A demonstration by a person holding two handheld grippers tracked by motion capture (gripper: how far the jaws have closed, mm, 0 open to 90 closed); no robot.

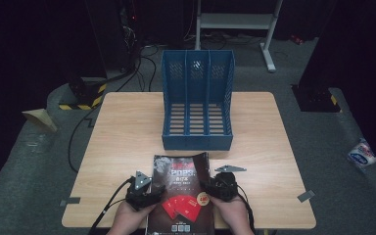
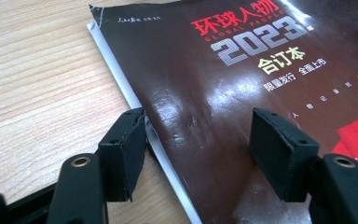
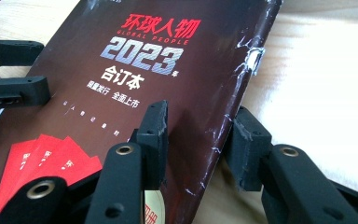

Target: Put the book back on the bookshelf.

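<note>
From the high view I see the bound magazine volume (image 1: 181,188) lying flat at the near edge of the counter (image 1: 117,132), its foot overhanging toward me, with the blue three-slot file holder (image 1: 197,100) standing empty just beyond it. My left hand-held gripper (image 1: 147,192) sits at the volume's left edge and my right hand-held gripper (image 1: 214,188) at its right edge.

In the left gripper view, the jaws stand apart: one pad on the counter beside the page edges, the other over the dark cover (image 2: 205,93). Nothing is pinched yet.

In the right gripper view, the jaws also stand apart, straddling the scuffed spine (image 3: 235,93), one over the cover and one outside it, unclosed.

I judge this as the pickup step, both sides lined up. Next I would need to close on both edges together, lift evenly so the volume does not sag, then tip it upright for a slot.
</note>
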